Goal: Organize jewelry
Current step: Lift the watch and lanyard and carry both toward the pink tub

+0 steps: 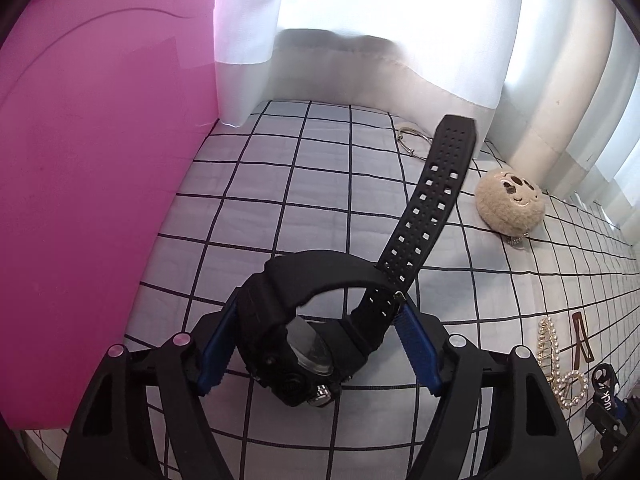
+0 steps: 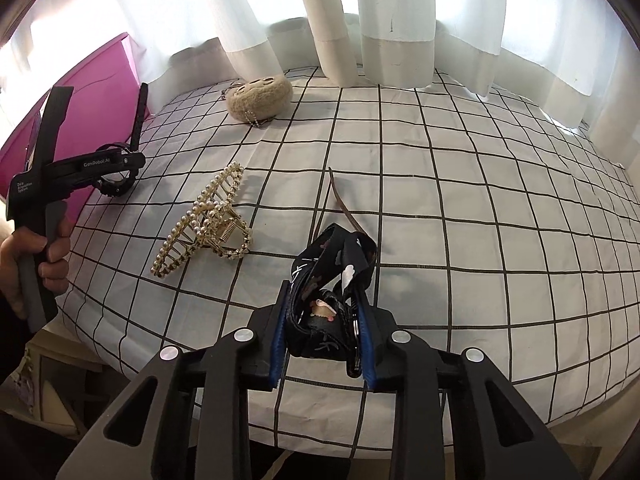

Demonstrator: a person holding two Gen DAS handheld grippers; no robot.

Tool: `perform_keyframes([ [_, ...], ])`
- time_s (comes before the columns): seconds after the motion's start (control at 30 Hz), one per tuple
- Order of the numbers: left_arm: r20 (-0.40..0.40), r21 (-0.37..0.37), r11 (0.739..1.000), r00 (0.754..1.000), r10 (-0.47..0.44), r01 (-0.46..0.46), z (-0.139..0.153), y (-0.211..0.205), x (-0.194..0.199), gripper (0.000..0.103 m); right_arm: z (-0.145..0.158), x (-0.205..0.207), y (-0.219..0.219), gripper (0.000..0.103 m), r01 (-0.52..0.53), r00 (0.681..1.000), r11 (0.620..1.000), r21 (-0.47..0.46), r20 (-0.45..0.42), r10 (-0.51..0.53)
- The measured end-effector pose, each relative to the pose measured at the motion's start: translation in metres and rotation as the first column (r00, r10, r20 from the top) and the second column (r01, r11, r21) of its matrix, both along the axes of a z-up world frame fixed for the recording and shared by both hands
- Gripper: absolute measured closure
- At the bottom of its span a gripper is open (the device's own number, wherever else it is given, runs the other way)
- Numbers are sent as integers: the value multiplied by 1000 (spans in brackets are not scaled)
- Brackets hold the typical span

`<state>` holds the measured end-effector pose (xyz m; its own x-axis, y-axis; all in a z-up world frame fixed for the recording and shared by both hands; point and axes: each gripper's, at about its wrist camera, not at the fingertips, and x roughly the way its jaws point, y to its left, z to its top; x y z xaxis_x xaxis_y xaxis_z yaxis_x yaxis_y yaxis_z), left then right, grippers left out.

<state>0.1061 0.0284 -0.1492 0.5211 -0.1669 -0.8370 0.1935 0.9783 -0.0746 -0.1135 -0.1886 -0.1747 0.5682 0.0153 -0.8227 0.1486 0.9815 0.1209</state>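
Note:
My left gripper (image 1: 320, 320) is shut on a black wristwatch (image 1: 304, 344), its pads on the band loop; the long perforated strap (image 1: 432, 200) sticks up and away. It also shows in the right wrist view (image 2: 116, 164), held above the cloth's left edge. My right gripper (image 2: 324, 312) is shut on a dark patterned fabric strap with a keyring (image 2: 332, 280), just above the checked cloth (image 2: 480, 200). A gold pearl hair claw (image 2: 204, 220) lies left of it. A brown hair clip (image 2: 340, 204) lies just beyond the strap.
A fluffy beige plush keychain (image 2: 260, 96) lies at the cloth's far side near white curtains (image 2: 360, 20). A pink box (image 1: 80, 200) stands at the left. A thin metal ring (image 1: 412, 140) lies near the curtain. The cloth's front edge drops off below my right gripper.

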Motion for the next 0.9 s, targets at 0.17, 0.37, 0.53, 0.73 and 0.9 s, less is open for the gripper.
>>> perform_keyframes([
  [0.17,13,-4,1000,1000,-18,18,10,-4,-11,33,8,-1,-3,74,0,1000,1000,0,13,0],
  [0.37,31,-23,999,999,-29,29,26,-5,-19,33,18,-2,-1,74,-11,999,1000,-5,32,11],
  [0.53,53,-35,999,998,-34,36,41,-6,-22,33,26,-2,-1,74,-18,999,1000,-5,48,19],
  [0.73,82,-51,997,996,-45,50,63,-7,-27,33,42,-2,-1,74,-24,996,1000,-13,81,25],
  [0.9,116,-71,995,992,-55,63,87,-6,-33,33,59,-1,0,74,-30,993,999,-21,117,32],
])
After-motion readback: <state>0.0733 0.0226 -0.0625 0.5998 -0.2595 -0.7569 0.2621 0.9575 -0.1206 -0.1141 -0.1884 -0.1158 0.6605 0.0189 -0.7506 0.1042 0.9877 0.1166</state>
